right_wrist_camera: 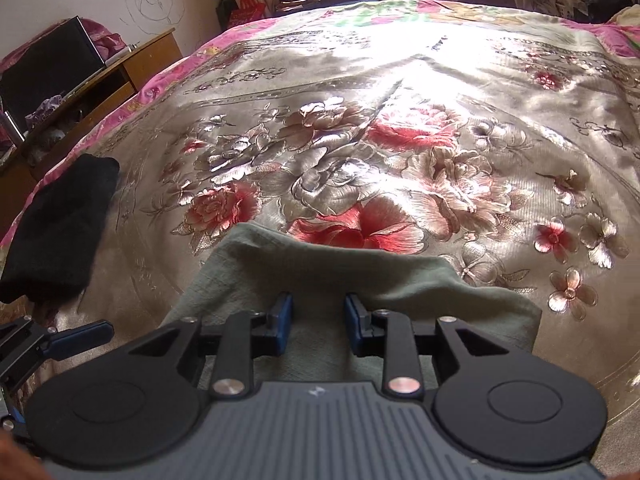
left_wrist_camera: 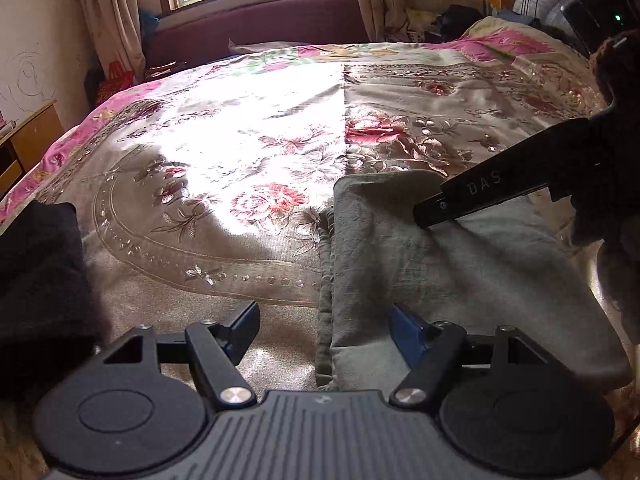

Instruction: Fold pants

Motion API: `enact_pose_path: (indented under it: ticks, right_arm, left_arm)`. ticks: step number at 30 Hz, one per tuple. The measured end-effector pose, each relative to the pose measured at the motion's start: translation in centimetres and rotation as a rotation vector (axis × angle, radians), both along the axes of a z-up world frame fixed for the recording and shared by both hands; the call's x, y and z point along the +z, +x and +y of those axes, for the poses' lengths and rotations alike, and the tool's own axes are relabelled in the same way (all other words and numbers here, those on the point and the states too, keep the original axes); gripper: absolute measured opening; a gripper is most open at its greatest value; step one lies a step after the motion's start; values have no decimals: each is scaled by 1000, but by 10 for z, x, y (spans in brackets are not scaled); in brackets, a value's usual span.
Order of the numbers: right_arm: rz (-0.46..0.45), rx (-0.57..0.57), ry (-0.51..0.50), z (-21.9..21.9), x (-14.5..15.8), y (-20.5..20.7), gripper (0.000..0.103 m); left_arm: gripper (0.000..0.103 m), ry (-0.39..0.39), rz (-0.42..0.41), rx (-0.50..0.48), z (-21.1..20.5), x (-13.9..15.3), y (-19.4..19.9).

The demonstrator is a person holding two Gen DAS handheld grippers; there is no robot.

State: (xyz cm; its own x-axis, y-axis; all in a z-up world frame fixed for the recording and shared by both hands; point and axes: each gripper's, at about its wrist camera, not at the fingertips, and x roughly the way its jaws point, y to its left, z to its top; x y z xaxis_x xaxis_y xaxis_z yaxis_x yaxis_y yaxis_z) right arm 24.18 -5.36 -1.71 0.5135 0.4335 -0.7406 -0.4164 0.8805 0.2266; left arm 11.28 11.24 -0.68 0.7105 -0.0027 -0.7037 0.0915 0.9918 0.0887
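Grey-green pants (left_wrist_camera: 460, 272) lie folded into a compact rectangle on the flowered bedspread (left_wrist_camera: 224, 152), gathered waistband edge at its left. My left gripper (left_wrist_camera: 324, 332) is open just above the near left edge of the pants, one finger over the bedspread, the other over the cloth. My right gripper (right_wrist_camera: 318, 324) is open, with its fingers down on or just over the pants (right_wrist_camera: 360, 280); contact is unclear. The right gripper's body (left_wrist_camera: 500, 188) shows in the left wrist view over the far part of the pants. A finger of the left gripper (right_wrist_camera: 80, 334) shows at the left of the right wrist view.
A folded black garment (left_wrist_camera: 40, 280) lies on the bed to the left, also in the right wrist view (right_wrist_camera: 60, 228). A wooden cabinet (right_wrist_camera: 100, 84) stands beside the bed at the left. A purple window seat (left_wrist_camera: 260, 24) runs behind the bed.
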Motion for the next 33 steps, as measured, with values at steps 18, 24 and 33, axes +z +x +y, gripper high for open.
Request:
enact_pose_path:
  ticks: [18,24,33]
  right_arm:
    - [-65,-48,30,-42,25,-95,31]
    - [-40,-84,30,-56,20,-106,31]
    - [3,-129,61,-71,12,-110,31]
  left_arm:
    - [86,-10,-40,14,-16,16,-25]
    - [86,-13,-48,14,-21,17,-32]
    - [86,1,-62,-18,-24,21,-38]
